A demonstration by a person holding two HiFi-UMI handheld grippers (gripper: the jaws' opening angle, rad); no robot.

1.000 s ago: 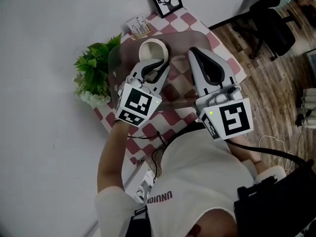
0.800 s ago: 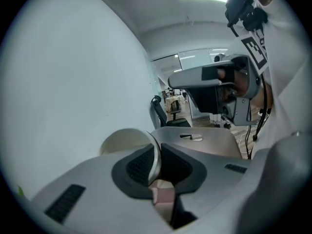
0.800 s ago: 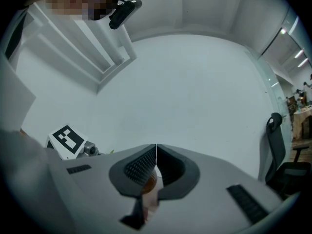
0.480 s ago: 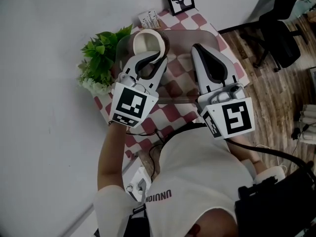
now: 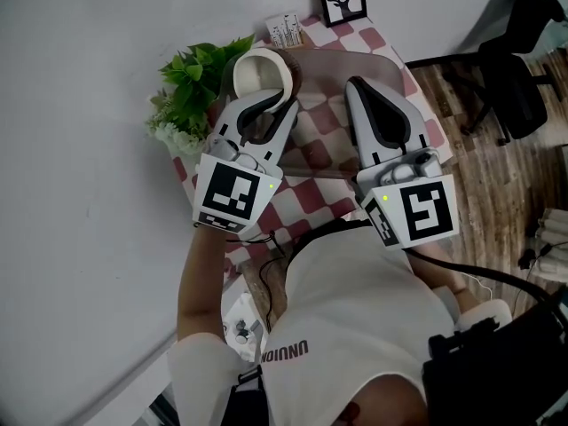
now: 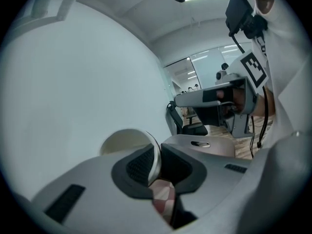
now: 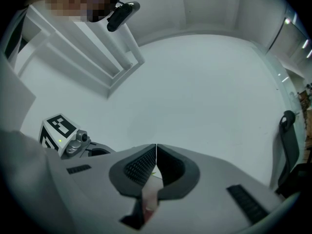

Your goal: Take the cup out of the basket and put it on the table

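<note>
**A:** Cup (image 5: 260, 71): where was it?

**B:** It was pinched by its wall between the jaws of the left hand-held gripper (image 6: 156, 164), with most of its body just beyond the jaw tips. It looked empty inside.

**A:** And the basket (image 6: 207, 145)?

**B:** It sat just to that gripper's right and lower. Only the checked tabletop (image 5: 306, 198) showed through its tinted floor, and I saw nothing else in it. The right hand-held gripper (image 7: 156, 167) was clenched on nothing.

**A:** What could go wrong?

**B:** The grip was only a thin pinch on the wall, so I judged a quick turn of the hand could make the cup swing or slip. The plant (image 5: 195, 82) stood close on the gripper's left, and a wide sweep might clip it. If the cup were set down tilted, it could topple.
</note>
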